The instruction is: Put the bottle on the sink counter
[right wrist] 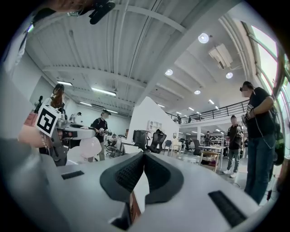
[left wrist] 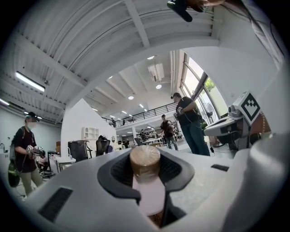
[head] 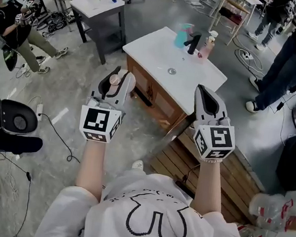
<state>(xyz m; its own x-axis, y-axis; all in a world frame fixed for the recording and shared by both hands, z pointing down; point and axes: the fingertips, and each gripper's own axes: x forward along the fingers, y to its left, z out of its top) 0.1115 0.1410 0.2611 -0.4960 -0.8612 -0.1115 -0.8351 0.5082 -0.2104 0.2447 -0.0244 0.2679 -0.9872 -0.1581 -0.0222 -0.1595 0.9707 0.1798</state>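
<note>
Pale pink with a tan round cap, the small plastic bottle (left wrist: 146, 179) sits roughly upright between the jaws of the left tongs (head: 117, 84). The black pads press in near its cap and its body hangs down through the gap. The right tongs (right wrist: 144, 156) are closed tip to tip on nothing.

The white-topped wooden sink counter (head: 151, 50) lies ahead of both tongs and well apart from them, so I judge the step in hand to be the carry.

To do it well:
- Hold the squeeze even and the bottle vertical.
- Aim for the bare white stretch on the tongs' side of the drain hole (head: 171, 70). This keeps short of the black faucet (head: 194, 43), the teal bottle (head: 181, 37) and the pink bottle (head: 205, 49) grouped beyond it.
- Lower until the base rests flat, and only then part the jaws. A release from height would likely tip it.
- Keep the right tongs off to their own side.
</note>
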